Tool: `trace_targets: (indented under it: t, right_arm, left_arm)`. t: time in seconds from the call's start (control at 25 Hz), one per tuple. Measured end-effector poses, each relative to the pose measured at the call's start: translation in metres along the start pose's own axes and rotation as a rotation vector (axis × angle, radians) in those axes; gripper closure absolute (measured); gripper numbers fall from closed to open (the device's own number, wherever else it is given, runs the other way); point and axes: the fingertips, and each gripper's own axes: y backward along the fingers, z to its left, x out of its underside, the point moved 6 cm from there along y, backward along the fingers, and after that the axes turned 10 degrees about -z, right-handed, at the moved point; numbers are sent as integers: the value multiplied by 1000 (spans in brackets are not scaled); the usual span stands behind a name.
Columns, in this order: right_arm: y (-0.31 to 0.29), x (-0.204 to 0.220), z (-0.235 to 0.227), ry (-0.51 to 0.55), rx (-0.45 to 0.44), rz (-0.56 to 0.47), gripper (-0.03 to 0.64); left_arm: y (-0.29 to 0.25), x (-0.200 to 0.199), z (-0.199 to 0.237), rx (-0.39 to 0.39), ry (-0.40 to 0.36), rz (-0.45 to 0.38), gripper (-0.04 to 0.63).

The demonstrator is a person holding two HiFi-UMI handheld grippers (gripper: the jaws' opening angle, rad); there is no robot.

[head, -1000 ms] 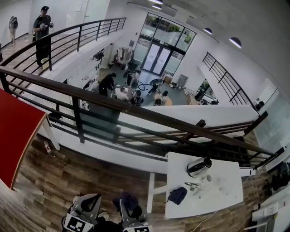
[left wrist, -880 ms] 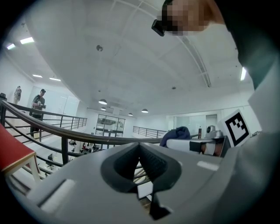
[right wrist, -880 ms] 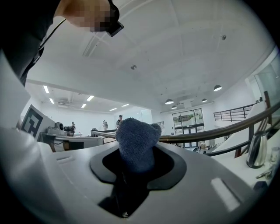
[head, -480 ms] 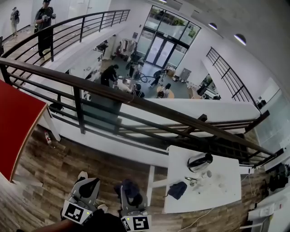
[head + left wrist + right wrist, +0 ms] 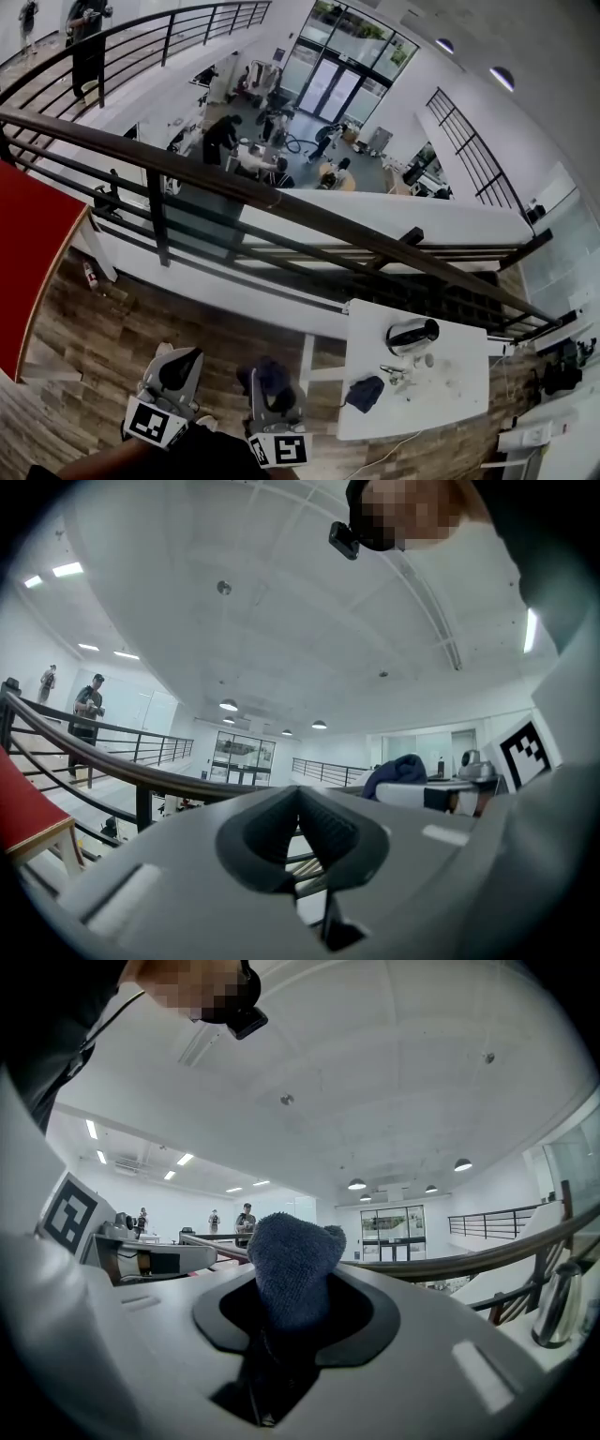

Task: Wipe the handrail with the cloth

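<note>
One cloth (image 5: 292,1258) fills the right hand-held gripper (image 5: 277,1335), apparently clamped.

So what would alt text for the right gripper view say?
A dark blue terry cloth stands bunched between the grey jaws of the right gripper, which are shut on it. Behind, a dark wooden handrail curves across a bright white-ceilinged hall.
</note>
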Motion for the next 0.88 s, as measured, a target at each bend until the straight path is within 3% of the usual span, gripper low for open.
trace_targets:
  t: [0.2, 0.4, 0.56, 0.68, 0.88]
  right_arm:
    - [-35, 10, 5, -17, 0, 27, 491]
    - [-29, 23, 1, -19, -25, 29, 491]
    - [-86, 25, 4, -28, -27, 43, 491]
    - [-100, 27, 0, -36, -22, 45, 491]
    - [-165, 15, 18, 37, 7, 11, 492]
  left_arm:
    - [-13, 3, 25, -6, 36, 13, 595]
    - [-8, 14, 12, 6, 37, -14, 595]
    - [-33, 11, 58, -23, 47, -11, 595]
    - [-43, 11, 66, -6, 63, -32, 595]
    - [-67, 0, 128, 11, 66, -24, 595]
